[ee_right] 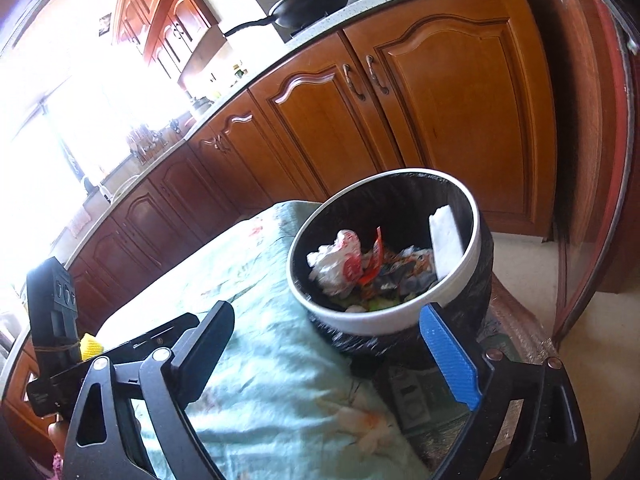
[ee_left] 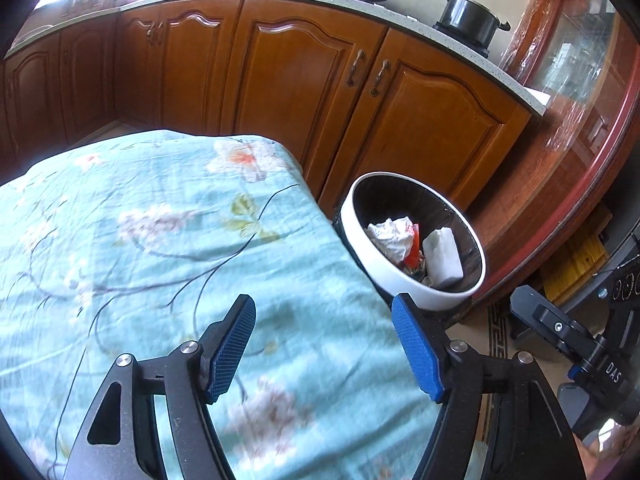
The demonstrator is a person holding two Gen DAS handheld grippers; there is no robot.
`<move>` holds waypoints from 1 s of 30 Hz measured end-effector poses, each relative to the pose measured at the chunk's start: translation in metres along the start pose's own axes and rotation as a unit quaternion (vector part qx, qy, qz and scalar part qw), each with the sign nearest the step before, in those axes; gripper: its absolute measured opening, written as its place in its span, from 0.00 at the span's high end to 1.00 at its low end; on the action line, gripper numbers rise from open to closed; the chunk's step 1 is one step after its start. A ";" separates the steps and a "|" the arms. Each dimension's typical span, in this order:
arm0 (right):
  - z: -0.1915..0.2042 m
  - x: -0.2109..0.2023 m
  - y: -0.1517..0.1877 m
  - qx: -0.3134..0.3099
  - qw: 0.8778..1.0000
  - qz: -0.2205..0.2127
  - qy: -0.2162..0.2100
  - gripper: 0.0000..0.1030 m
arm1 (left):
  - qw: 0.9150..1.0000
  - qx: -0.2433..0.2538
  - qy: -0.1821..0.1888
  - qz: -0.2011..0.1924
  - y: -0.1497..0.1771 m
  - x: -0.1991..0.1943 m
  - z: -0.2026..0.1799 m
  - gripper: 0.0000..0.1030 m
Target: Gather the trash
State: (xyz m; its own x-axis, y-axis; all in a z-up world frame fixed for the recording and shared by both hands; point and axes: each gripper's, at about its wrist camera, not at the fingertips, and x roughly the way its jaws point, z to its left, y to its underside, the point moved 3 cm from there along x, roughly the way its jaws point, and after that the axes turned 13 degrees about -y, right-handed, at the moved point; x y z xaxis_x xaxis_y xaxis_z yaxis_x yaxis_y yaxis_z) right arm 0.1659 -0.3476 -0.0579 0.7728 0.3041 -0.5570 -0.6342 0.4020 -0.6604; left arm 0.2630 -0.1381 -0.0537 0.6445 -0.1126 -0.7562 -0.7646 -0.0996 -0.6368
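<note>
Wooden kitchen cabinets [ee_left: 328, 92] fill the upper half of both views, with a black wok [ee_right: 308, 4] on the counter above them, and below sits a table draped in a turquoise floral cloth [ee_left: 160, 220]. Just beside the cloth's right edge in the left-wrist view stands the white-rimmed trash bin [ee_left: 404, 276], lined with a black bag and already holding crumpled white paper [ee_left: 390, 236], a red wrapper [ee_right: 374, 260] and a white block-like piece [ee_left: 442, 256]. No loose trash shows on the visible cloth, so the collecting looks largely done, though parts of the table lie out of view. Low in its frame, the left gripper [ee_left: 324, 348] hovers over the cloth's near right corner, tongs wide apart and empty. Likewise low in frame, the right gripper [ee_right: 336, 352] is tilted toward the bin's near rim, tongs spread and holding nothing.
</note>
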 end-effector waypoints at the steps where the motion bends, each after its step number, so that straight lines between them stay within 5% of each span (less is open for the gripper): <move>1: 0.003 -0.003 0.003 0.001 1.000 -0.002 -0.001 0.06 | 1.000 -0.001 0.001 -0.002 0.004 -0.006 0.002 0.31; 19: 0.090 -0.078 0.017 -0.123 0.986 -0.096 0.050 0.00 | 0.990 0.009 -0.024 -0.140 0.052 -0.134 0.020 0.11; 21: 0.100 -0.089 0.017 -0.147 0.980 -0.118 0.062 0.00 | 0.986 0.009 -0.032 -0.166 0.059 -0.145 0.020 0.01; 30: 0.097 -0.086 0.038 -0.163 0.975 -0.121 0.086 0.00 | 0.972 0.017 -0.068 -0.224 0.096 -0.158 0.021 0.01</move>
State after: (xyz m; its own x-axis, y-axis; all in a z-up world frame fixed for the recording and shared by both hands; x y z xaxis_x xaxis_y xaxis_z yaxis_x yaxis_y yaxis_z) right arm 0.0780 -0.2750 0.0134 0.9033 0.0735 -0.4227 -0.4290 0.1395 -0.8925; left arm 0.0876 -0.1091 0.0011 0.9079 0.0656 -0.4140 -0.4092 -0.0751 -0.9093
